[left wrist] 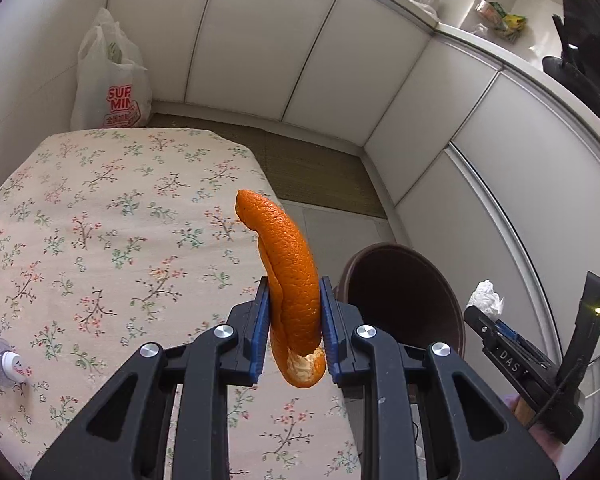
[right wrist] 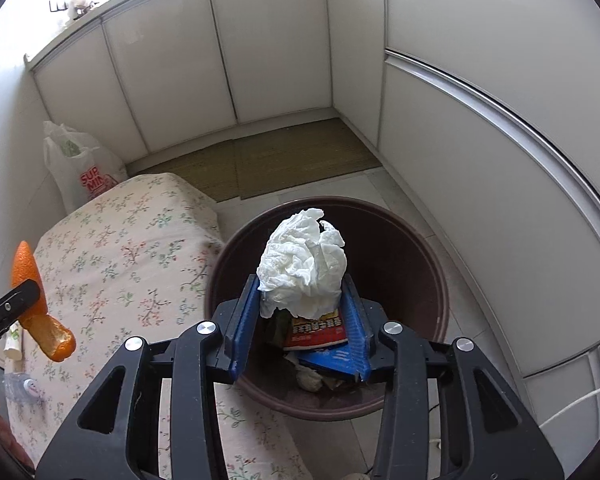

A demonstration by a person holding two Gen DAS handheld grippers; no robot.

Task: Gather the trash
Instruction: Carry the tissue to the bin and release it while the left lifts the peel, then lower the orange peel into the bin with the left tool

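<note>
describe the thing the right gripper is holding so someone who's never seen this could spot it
Find the round dark brown bin on the floor beside the floral-covered table. Just above its opening, the right gripper pinches a crumpled white tissue between its blue jaws. The left gripper's item is a long orange peel; this one is white, wrinkled paper.

Black tongs (left wrist: 294, 312), blue ribbed pads (right wrist: 244, 316), silver screws, seemingly matte
</note>
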